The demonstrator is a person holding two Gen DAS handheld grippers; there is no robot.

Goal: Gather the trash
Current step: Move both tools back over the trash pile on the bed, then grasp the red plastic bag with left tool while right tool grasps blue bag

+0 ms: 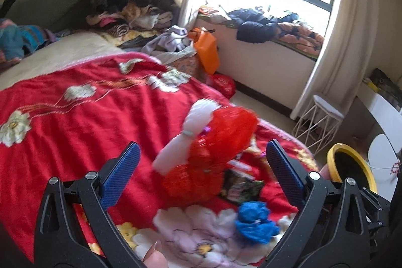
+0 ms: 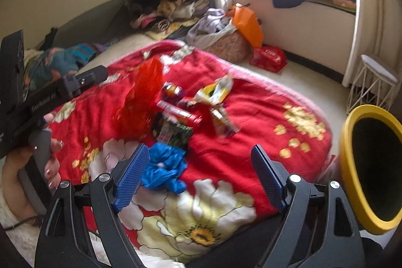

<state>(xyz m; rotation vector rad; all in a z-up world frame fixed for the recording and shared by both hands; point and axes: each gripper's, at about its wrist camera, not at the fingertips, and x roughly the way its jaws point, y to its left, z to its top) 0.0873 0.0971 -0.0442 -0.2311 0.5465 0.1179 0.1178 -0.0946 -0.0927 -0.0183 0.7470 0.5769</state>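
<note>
Trash scattered on the red floral blanket point(image 2: 251, 102) toward the foot edge of the bed, near its right corner, within reach of the yellow-rimmed bin point(image 2: 371, 167) just off that edge; probably set there so each piece needs only a short carry. Crumpled blue bag point(image 2: 163, 167) nearest the foot edge, touching the left pad of the right gripper point(image 2: 198, 172), spread wide and holding nothing. Dark snack packet point(image 2: 173, 132) just behind it; yellow-white wrapper point(image 2: 216, 89) and more wrappers, blurred, farther toward mid-blanket. Red mesh bag point(image 1: 218, 150) with a white tuft blurred ahead of the left gripper point(image 1: 201, 167), likewise wide and empty; lying or lifted, cannot tell. Likely first pick: the blue bag, closest to both claw and bin.
</note>
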